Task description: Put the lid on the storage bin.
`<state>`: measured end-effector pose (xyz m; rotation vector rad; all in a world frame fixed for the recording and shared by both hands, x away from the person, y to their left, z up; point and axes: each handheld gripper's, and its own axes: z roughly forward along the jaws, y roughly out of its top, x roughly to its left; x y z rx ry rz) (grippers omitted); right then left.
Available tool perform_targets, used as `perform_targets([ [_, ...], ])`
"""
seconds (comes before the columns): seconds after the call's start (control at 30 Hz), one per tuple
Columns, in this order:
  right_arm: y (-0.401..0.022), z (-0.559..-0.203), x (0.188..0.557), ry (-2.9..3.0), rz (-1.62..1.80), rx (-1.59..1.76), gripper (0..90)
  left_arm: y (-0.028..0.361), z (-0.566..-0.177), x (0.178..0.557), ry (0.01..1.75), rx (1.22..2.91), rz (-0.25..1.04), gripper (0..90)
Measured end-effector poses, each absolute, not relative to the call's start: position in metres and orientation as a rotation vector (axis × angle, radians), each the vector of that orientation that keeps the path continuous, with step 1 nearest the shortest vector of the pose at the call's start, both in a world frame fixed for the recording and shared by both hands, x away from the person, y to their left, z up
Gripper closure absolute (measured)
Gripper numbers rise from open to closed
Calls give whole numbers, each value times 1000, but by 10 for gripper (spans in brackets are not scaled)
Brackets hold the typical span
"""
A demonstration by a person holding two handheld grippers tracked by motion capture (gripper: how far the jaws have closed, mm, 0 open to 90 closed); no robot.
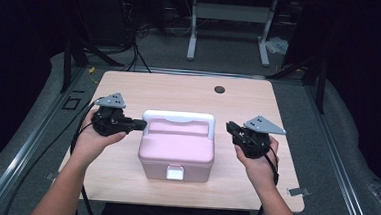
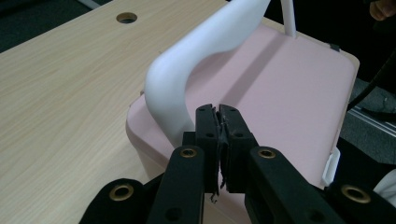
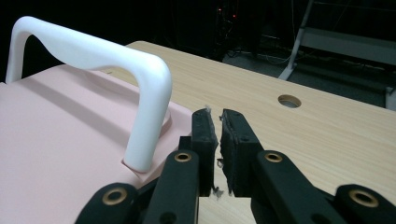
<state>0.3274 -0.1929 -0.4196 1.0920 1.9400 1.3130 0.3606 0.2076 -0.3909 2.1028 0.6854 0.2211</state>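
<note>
While our two hands hover at either side of it, the pink box point(image 1: 177, 149) sits near the middle of the wooden surface point(image 1: 189, 92), a little toward our edge. Its lid is down, so we cannot tell what is inside. A white handle point(image 1: 178, 120) arches over the back part of the lid, and a white latch point(image 1: 175, 173) shows on the front wall facing us.

Our left tool point(image 1: 143, 124) points at the box's left end, at the foot of the handle; in the left gripper view point(image 2: 219, 110) its jaws are clenched together with nothing between them, tips right by the handle's post, though we cannot tell whether they touch it. Our right tool point(image 1: 229, 126) hangs just off the box's right end, jaws nearly together and empty; in the right gripper view point(image 3: 214, 114) they stand beside the handle's other post.

Bare wood lies open all around the box, widest behind it, where a round hole point(image 1: 219, 90) sits near the far edge. Narrower strips run to the left and right edges.
</note>
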Motion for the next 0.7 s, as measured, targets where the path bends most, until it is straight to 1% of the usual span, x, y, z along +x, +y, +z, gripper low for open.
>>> perform_targets([
  [0.1, -195, -423, 329, 1945, 1307, 1109, 793, 211, -395, 358, 680, 2113, 260, 819],
  [0.2, -196, -427, 330, 1960, 1295, 1128, 758, 216, -395, 358, 696, 2107, 318, 713],
  [0.37, -200, -435, 330, 1972, 1257, 1149, 716, 229, -398, 358, 744, 2102, 377, 600],
  [0.57, -205, -450, 329, 1978, 1218, 1199, 651, 245, -415, 359, 802, 2078, 383, 554],
  [0.7, -204, -463, 329, 1970, 1163, 1203, 606, 253, -428, 359, 823, 2052, 399, 539],
])
